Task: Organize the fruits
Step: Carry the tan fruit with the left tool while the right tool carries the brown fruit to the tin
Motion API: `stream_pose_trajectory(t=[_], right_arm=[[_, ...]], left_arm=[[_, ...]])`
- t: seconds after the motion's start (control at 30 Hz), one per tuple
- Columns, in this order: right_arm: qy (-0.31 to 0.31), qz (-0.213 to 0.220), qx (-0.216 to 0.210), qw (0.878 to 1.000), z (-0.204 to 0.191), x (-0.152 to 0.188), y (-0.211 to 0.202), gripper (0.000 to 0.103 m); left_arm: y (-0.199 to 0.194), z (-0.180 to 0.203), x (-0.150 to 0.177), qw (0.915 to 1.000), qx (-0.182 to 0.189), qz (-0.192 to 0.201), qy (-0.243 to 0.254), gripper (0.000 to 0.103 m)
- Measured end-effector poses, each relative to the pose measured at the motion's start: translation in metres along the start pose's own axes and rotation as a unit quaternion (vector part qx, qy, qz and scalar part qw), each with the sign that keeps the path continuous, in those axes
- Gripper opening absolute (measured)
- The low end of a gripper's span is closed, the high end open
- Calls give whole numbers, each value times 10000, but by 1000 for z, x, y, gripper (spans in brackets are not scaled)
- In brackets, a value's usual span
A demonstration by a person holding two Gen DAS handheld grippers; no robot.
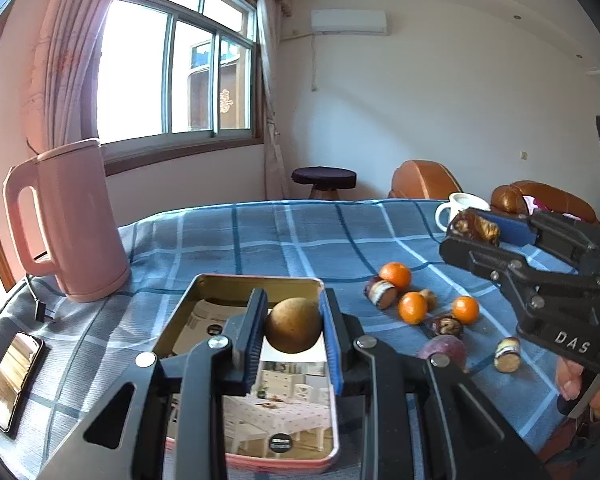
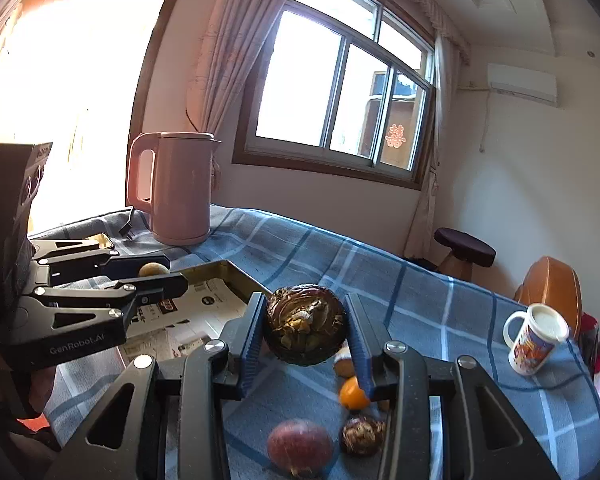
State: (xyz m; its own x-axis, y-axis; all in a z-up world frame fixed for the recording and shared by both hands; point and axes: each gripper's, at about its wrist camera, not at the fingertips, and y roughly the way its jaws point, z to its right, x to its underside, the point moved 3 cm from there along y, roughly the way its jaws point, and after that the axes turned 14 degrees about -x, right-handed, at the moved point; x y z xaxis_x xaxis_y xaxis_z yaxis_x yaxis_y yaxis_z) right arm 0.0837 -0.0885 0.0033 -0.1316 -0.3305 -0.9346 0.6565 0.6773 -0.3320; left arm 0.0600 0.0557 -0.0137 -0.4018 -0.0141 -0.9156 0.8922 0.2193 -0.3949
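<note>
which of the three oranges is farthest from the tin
The rightmost orange, beside the dark wrinkled fruit. The other two oranges lie closer to the tin.

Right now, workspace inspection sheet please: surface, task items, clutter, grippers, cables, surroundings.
Surface: blue plaid cloth covering the table.
Job's things: open tin box lined with printed paper; three oranges; purple fruit; other small fruit pieces loose on the cloth.
Clutter: pink kettle, phone, mug.
Grippers: left gripper shut on tan round fruit above the box; right gripper shut on dark wrinkled fruit.
Cables: kettle plug lying on the cloth.
Surroundings: window, stool, brown armchairs.
</note>
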Motion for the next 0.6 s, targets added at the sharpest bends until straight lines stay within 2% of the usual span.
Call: stream_pose_trajectory(t=[0.6], right_arm=[[-137,-105,-333,9993,-17,-21,49,41]], left_arm=[[31,-33,7,9984,-494,-264,-56,28]])
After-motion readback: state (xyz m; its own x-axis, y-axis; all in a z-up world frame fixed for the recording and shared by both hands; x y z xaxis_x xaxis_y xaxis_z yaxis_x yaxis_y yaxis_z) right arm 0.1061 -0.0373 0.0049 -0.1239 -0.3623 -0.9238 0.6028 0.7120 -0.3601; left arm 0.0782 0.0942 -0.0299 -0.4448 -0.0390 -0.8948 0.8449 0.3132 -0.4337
